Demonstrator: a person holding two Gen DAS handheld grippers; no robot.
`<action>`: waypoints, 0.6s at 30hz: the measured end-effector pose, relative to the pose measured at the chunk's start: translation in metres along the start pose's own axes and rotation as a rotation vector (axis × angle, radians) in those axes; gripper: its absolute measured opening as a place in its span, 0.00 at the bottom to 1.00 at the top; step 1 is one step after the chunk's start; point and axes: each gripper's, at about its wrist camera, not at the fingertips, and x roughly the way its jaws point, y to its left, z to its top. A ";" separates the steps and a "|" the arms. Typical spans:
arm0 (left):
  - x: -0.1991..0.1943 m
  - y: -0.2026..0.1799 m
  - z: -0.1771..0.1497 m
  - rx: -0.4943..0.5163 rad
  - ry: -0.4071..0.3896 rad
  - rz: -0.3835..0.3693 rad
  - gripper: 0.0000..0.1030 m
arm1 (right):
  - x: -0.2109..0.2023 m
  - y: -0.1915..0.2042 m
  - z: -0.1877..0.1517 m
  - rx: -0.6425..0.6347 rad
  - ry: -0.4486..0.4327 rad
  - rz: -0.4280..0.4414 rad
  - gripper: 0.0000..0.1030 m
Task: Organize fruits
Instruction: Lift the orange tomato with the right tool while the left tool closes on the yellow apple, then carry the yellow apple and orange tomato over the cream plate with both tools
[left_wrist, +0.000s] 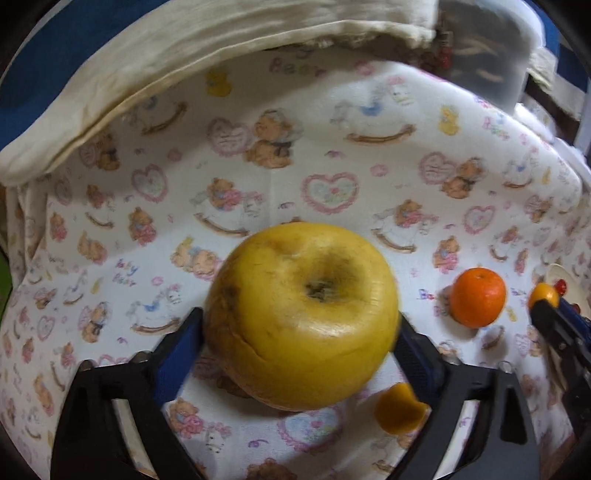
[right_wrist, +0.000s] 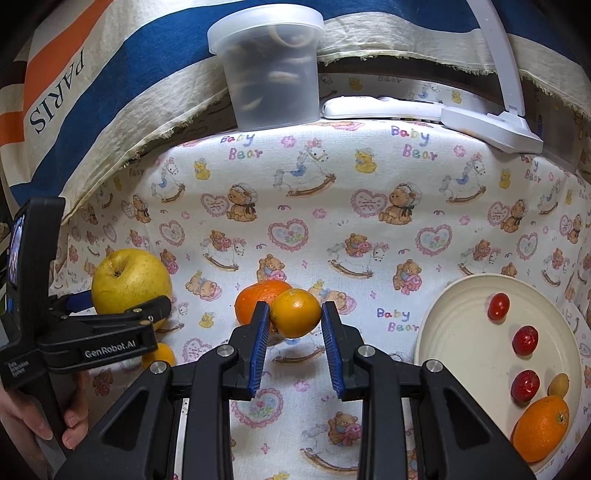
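Note:
A big yellow apple (left_wrist: 301, 314) rests on the bear-print cloth (left_wrist: 295, 155). My left gripper (left_wrist: 301, 317) straddles it, both blue pads against its sides. The right wrist view shows that same apple (right_wrist: 127, 280) at the left, inside the left gripper (right_wrist: 123, 301). My right gripper (right_wrist: 294, 314) is shut on a small orange (right_wrist: 295, 313) held just above the cloth. Right behind it lies a tangerine (right_wrist: 255, 299), also seen in the left wrist view (left_wrist: 477, 297). A smaller orange fruit (left_wrist: 399, 411) lies by the left gripper's right finger.
A cream plate (right_wrist: 461, 332) at the right holds three small red fruits, a small yellow one and an orange (right_wrist: 543, 428). At the back stand a clear lidded tub (right_wrist: 266, 74), a white remote (right_wrist: 380, 107) and a white lamp base (right_wrist: 491, 127). A hand (right_wrist: 37, 424) grips the left gripper's handle.

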 end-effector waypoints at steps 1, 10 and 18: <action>0.000 -0.001 0.000 0.008 -0.002 0.010 0.89 | 0.000 0.000 0.000 0.000 0.000 0.000 0.29; -0.052 -0.020 -0.007 0.095 -0.299 0.138 0.88 | -0.002 0.000 -0.001 0.003 -0.012 -0.003 0.29; -0.091 -0.019 -0.001 0.035 -0.404 0.056 0.88 | -0.010 0.000 -0.003 -0.007 -0.044 0.003 0.29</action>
